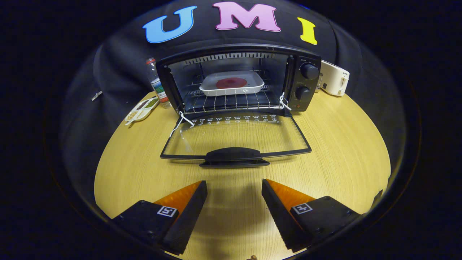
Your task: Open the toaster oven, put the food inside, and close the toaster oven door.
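Hovering spread and empty, the tongs point(234, 202) face the open toaster oven point(238, 81) holding a food tray point(231, 83).

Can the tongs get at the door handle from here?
Probably yes. The tongs are open and empty, the door handle lies just ahead of them, and only bare table lies between.

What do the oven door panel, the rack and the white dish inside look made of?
Door panel of the black toaster oven: clear glass by the look, since the tabletop's wood grain shows through it. Wire rack: bare shiny metal, thin parallel bars. White square dish with a red round food item: glossy, probably ceramic or enamel. Gripper open, short of the door handle.
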`<state>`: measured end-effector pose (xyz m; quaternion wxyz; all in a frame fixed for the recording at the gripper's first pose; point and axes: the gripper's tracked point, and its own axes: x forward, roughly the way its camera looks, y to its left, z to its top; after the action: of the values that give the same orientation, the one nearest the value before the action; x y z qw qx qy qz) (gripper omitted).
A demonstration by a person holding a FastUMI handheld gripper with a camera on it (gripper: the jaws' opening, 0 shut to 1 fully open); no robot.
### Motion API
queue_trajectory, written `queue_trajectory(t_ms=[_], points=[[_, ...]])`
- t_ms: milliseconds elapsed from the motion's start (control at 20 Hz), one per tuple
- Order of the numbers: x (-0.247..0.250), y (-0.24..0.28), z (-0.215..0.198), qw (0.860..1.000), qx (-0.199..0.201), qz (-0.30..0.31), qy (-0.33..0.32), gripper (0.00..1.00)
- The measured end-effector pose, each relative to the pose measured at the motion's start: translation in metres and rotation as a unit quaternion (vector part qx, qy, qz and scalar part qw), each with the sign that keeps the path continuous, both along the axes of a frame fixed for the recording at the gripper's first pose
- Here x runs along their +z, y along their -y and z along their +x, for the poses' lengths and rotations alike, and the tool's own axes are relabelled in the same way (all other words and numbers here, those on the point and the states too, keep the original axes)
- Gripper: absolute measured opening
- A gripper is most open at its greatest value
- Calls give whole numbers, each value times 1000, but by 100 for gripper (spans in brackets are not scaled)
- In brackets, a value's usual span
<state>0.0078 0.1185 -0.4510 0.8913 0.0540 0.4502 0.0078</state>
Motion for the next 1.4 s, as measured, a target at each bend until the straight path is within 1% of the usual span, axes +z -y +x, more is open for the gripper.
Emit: queue_trajectory(t_ms=[100,300,600,750,950,1050,1200,1400], points=[[-11,-2,7,1000,-11,6,-14,99],[-25,3,10,999,-22,-8,-30,99],[-28,1,22,999,-6,-37,-31,99],[-27,0,29,999,-6,-36,-32,99],[-27,0,29,998,-9,-36,-51,99],[-24,1,29,998,-10,-36,-59,99],[-11,0,28,998,-12,-30,-54,99],[18,0,26,1000,-15,-10,-24,99]])
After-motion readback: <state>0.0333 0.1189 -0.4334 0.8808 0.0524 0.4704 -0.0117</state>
